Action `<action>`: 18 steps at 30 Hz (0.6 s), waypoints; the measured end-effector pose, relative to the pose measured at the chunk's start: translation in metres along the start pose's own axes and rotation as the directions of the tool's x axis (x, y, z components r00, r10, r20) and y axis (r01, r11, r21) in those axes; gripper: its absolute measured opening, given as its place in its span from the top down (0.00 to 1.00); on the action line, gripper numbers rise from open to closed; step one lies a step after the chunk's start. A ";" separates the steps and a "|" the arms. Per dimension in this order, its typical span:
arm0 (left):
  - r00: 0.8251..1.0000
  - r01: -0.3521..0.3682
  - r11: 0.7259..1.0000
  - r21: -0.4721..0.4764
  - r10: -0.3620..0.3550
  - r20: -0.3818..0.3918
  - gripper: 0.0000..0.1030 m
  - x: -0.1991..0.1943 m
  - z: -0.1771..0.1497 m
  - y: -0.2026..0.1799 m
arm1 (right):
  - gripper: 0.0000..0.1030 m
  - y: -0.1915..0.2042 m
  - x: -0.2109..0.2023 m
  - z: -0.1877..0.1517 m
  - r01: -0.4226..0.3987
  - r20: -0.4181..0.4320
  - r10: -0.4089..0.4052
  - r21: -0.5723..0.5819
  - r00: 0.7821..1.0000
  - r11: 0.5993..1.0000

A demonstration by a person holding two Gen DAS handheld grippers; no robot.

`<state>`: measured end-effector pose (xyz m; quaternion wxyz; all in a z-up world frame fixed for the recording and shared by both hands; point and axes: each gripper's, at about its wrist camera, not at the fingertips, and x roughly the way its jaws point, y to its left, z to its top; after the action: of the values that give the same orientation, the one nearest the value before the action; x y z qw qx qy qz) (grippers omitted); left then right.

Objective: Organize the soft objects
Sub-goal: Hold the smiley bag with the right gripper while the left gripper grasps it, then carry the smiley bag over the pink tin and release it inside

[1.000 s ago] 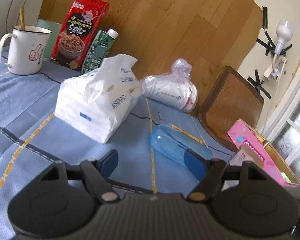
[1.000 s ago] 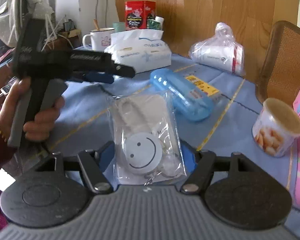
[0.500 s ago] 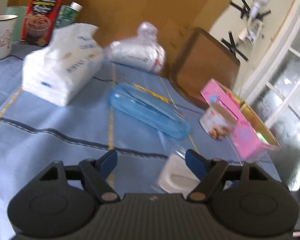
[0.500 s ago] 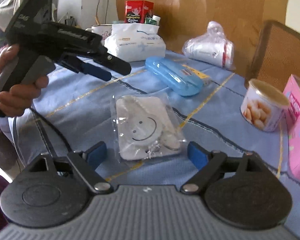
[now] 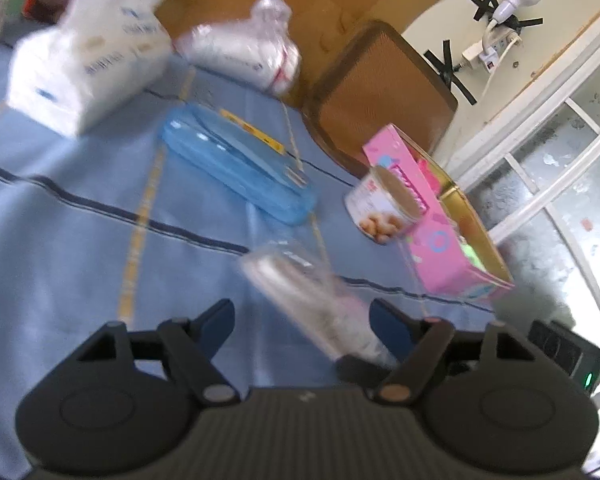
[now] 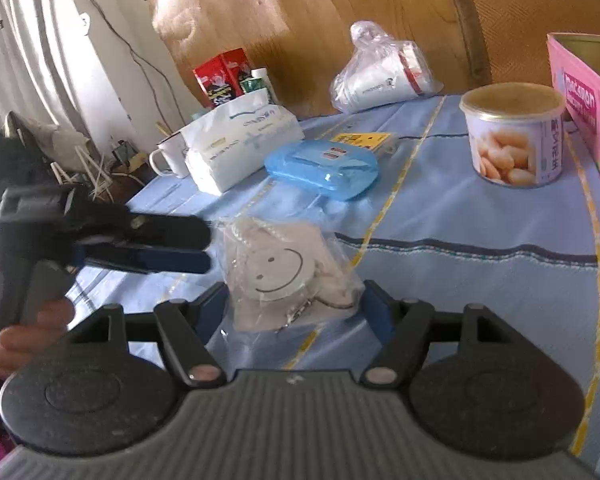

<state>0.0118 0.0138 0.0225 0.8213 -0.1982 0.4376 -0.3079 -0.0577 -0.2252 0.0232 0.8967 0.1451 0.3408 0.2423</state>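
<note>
1. Right wrist view shows one clear plastic bag with a white smiley-face pouch (image 6: 281,271), one blue plastic case (image 6: 323,168), one white tissue pack (image 6: 242,146) and one round tin with a beige lid (image 6: 514,133).
2. Smiley-face pouch looks crumpled; it lies on the blue striped tablecloth (image 6: 480,268).
3. Right gripper (image 6: 294,306) is spread wide around the pouch; whether it touches, I cannot tell.
4. Left gripper (image 5: 302,322) is also open, just beside the pouch.

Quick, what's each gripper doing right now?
Left gripper: open, holding nothing.
Right gripper: open around the smiley-face packet, not gripping it.

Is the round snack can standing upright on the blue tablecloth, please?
Yes, the snack can stands upright on the tablecloth, its flat lid facing up.
</note>
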 end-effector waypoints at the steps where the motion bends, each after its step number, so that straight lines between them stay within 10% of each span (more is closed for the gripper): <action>1: 1.000 0.011 1.000 -0.009 -0.011 -0.017 0.48 0.007 0.001 -0.002 | 0.28 0.003 -0.001 -0.002 0.000 0.001 0.000 -0.014 1.000 1.000; 2: 0.999 0.004 1.000 -0.010 -0.004 -0.036 0.65 0.014 0.002 -0.005 | 0.29 0.006 -0.001 -0.003 0.003 0.004 -0.003 -0.030 1.000 1.000; 9: 0.997 0.071 0.982 0.176 -0.063 -0.047 0.66 0.038 0.028 -0.074 | 0.29 -0.011 -0.047 0.003 0.102 0.180 -0.093 -0.039 0.979 0.994; 18: 0.986 0.169 0.901 0.399 -0.151 -0.076 0.64 0.124 0.065 -0.202 | 0.29 -0.065 -0.114 0.034 0.394 0.417 -0.360 0.005 0.835 0.919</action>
<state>0.0527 -0.2145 0.1033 0.8066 -0.0529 0.3644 -0.4623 -0.0868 -0.3438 0.0818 0.9831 0.0864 0.1569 0.0386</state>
